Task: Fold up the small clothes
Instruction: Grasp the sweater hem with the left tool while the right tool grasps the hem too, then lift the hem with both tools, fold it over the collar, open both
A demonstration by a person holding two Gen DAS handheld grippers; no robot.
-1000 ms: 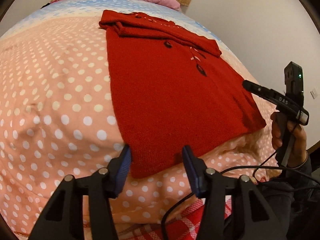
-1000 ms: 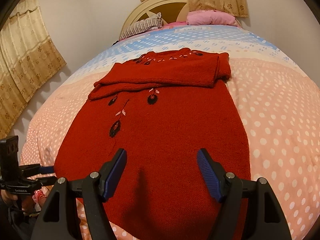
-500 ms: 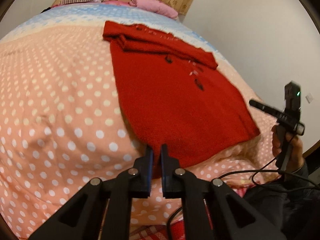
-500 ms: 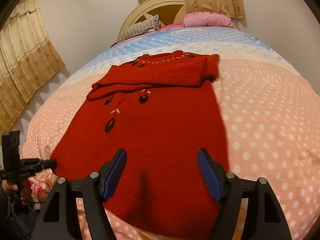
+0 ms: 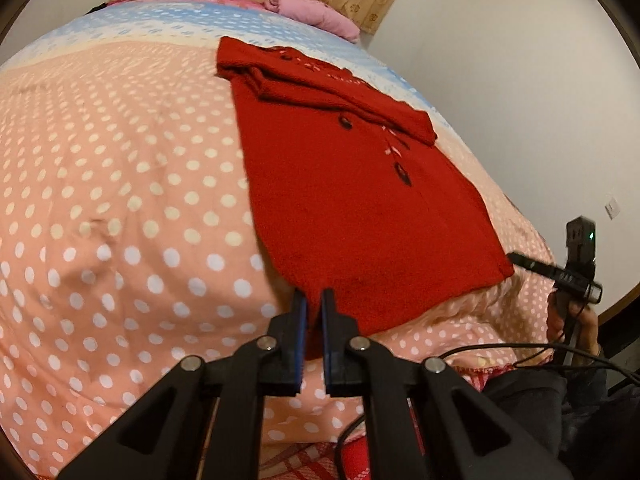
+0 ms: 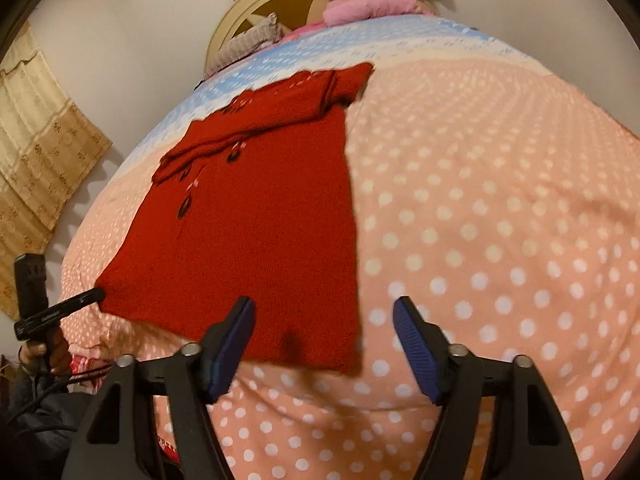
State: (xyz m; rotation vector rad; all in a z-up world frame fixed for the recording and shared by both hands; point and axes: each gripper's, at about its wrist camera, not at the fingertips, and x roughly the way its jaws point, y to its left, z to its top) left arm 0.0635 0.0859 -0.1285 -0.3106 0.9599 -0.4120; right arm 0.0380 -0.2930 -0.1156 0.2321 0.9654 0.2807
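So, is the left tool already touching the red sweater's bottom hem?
Touching. In the left wrist view, the left tool is closed on the near corner of the red sweater, with red fabric pinched between its blue pads.

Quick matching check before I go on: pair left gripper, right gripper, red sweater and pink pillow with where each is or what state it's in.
1 left gripper
2 right gripper
3 red sweater
4 pink pillow

a at the headboard
b flat on the dotted bedspread, sleeves folded in
c jaws apart over a hem corner
d pinched on a hem corner

1-d, 2-c, 3-b, 4-a
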